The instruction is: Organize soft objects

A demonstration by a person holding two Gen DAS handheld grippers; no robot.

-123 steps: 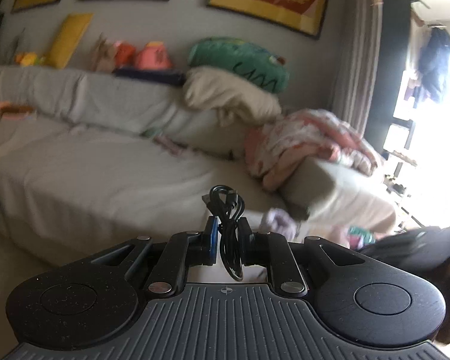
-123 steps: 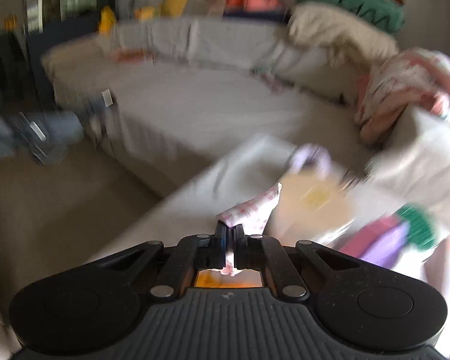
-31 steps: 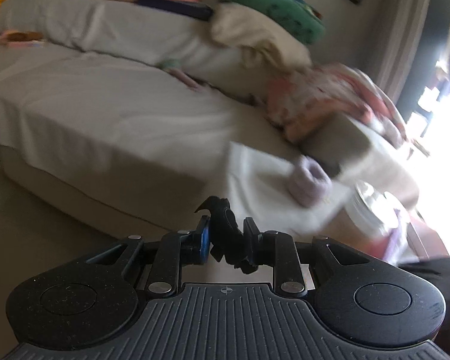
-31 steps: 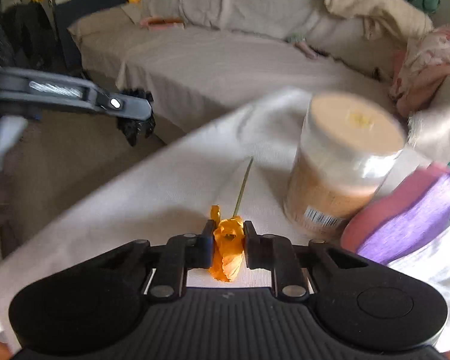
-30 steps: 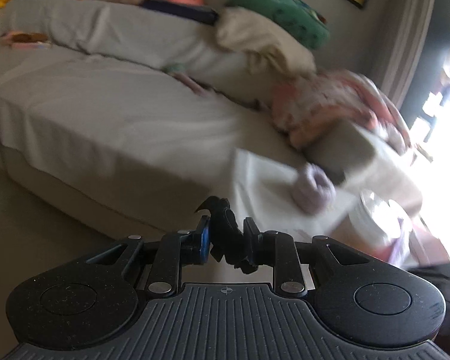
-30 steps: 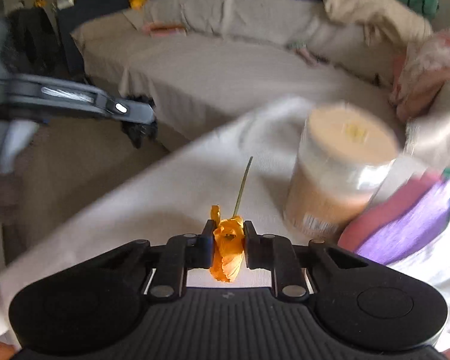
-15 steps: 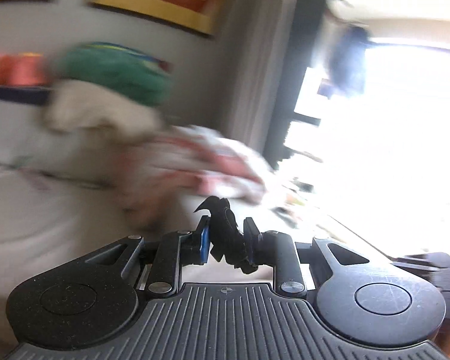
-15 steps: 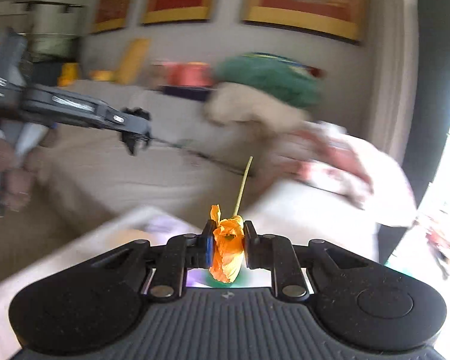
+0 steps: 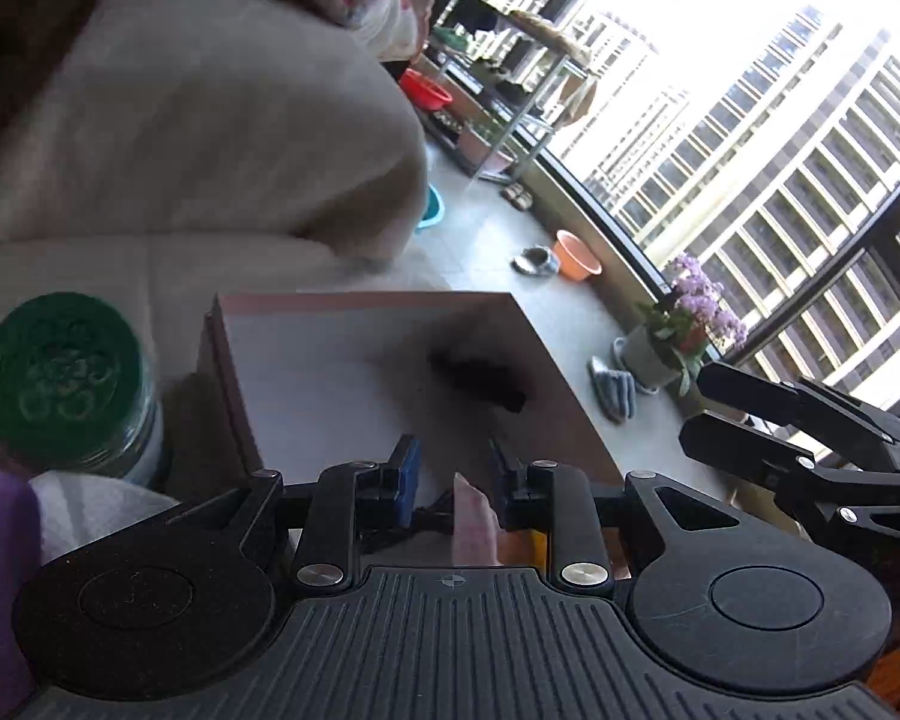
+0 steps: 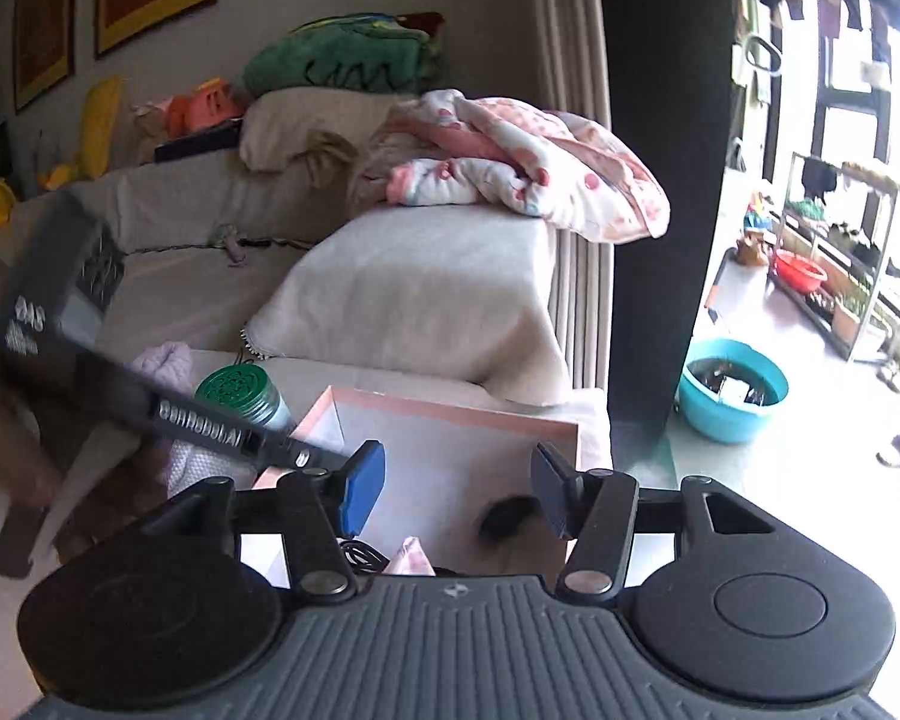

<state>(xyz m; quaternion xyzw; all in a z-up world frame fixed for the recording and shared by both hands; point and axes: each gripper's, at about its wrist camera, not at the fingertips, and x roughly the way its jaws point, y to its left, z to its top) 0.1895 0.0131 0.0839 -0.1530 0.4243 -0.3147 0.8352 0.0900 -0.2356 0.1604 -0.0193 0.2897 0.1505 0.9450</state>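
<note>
Right gripper (image 10: pixel 459 492) was found spread wide over the pink-rimmed box (image 10: pixel 450 414). Its jaws had just been opening and nothing was between them, so a release into the box was judged the reason. Left gripper (image 9: pixel 455 468) was held alongside over the same box, jaws parted and empty. A green-lidded jar (image 9: pixel 60 372) was noted just beside the box wall. A black soft lump (image 9: pixel 477 381), blurred, was recorded inside the box. A coiled cable (image 10: pixel 354 558) next to a pink scrap (image 10: pixel 411 558) was shown clearly by the right view only.
</note>
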